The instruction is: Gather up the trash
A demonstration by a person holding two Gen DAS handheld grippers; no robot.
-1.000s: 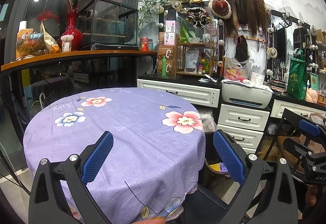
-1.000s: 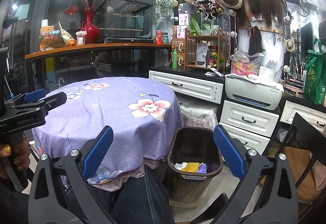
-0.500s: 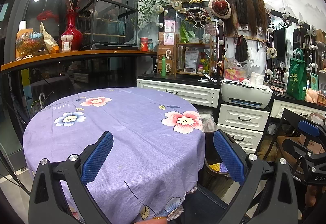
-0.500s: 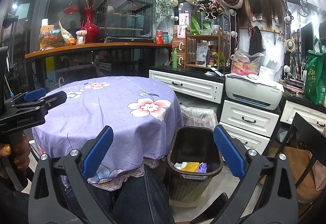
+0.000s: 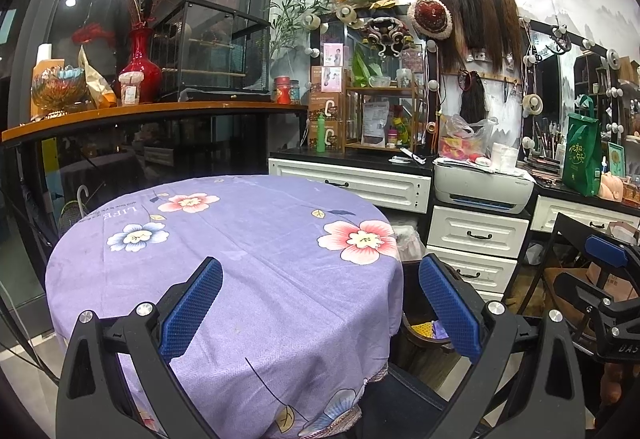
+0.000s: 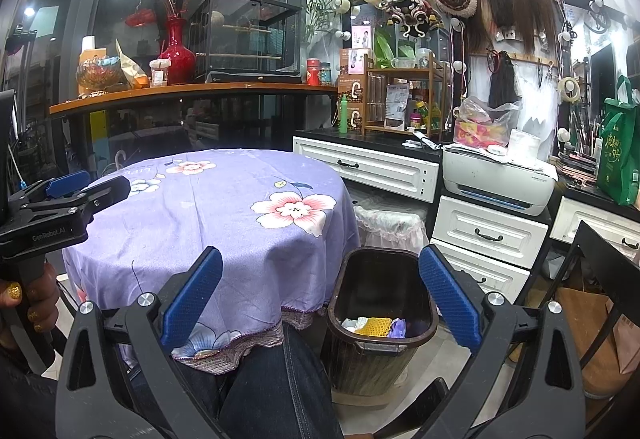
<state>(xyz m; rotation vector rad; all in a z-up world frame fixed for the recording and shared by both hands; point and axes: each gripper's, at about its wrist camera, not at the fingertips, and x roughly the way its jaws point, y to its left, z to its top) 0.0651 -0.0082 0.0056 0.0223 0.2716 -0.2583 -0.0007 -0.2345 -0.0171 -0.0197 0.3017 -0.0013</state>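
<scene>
Right wrist view: trash bin (image 6: 382, 313) sits between spread fingers of right gripper (image 6: 320, 295), nearer arm; left gripper (image 5: 320, 299) spread too, empty, over tablecloth (image 5: 248, 239).

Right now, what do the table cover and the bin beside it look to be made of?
The table cover looks like woven cloth, matte purple with printed flowers: it drapes and creases at the edge. The bin looks like dark brown plastic moulded with a wicker-like ribbed wall, slightly glossy at its rim, though that is hard to confirm.
</scene>
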